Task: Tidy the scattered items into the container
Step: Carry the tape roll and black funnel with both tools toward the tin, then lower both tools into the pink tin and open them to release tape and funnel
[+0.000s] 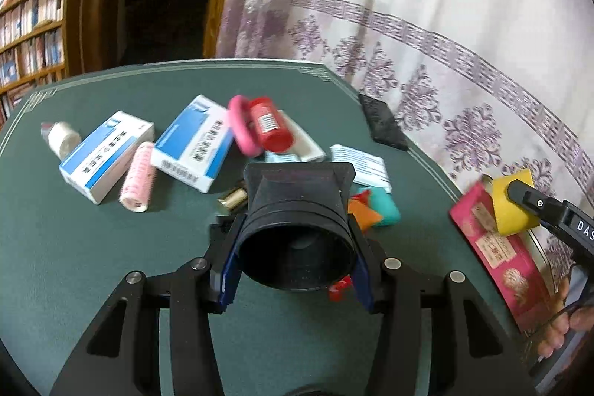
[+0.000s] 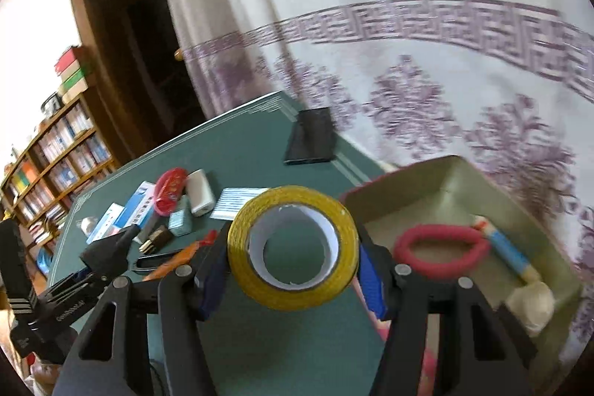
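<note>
Right wrist view: fingers pinched a light, stiff tape roll across its sides beside the box; left fingers clamped a black hood.

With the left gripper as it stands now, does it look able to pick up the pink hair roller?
Probably not yet. The left gripper is shut on a black lens hood, so its jaws are occupied. The pink hair roller itself lies uncovered on the green table, beside a blue-and-white box.

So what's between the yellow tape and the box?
Nothing but the right claw's blue pad; tape sits just left of the box, right wrist view.
</note>
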A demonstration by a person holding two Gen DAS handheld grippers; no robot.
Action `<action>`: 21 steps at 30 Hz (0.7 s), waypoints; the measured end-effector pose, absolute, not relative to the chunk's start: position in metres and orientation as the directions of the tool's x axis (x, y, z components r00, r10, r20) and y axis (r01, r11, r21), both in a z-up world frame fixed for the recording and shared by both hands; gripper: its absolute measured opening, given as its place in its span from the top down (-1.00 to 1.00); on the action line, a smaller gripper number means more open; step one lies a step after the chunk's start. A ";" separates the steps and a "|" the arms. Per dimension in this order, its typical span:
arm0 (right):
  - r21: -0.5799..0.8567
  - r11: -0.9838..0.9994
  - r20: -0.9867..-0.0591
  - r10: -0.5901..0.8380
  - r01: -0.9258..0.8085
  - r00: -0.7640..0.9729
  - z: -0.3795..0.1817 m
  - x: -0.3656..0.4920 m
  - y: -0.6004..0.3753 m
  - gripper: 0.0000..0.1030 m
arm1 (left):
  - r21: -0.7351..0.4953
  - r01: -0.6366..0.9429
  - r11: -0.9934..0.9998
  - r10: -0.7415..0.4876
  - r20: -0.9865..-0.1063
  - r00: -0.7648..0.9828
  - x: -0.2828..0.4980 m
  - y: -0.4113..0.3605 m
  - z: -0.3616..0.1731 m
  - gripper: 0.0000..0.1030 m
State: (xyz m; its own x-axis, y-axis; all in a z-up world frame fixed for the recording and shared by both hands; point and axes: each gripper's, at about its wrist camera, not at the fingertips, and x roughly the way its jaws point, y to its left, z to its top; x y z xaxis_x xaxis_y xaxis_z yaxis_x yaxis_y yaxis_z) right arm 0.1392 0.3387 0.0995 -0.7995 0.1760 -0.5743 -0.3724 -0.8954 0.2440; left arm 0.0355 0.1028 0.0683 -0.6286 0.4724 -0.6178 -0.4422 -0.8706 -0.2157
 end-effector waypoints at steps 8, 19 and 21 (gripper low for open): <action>0.239 -0.846 -0.571 0.275 -0.476 -0.774 0.096 0.186 0.377 -0.24 | -0.166 -0.529 -0.832 0.508 -0.611 -0.608 0.066 0.138 0.080 -0.02; 0.289 -0.790 -0.607 0.286 -0.541 -0.741 0.076 0.215 0.421 -0.24 | -0.147 -0.585 -0.798 0.530 -0.633 -0.564 0.082 0.183 0.084 -0.02; 0.307 -0.787 -0.624 0.258 -0.535 -0.738 0.072 0.218 0.426 -0.25 | -0.138 -0.596 -0.791 0.531 -0.637 -0.558 0.085 0.192 0.085 -0.02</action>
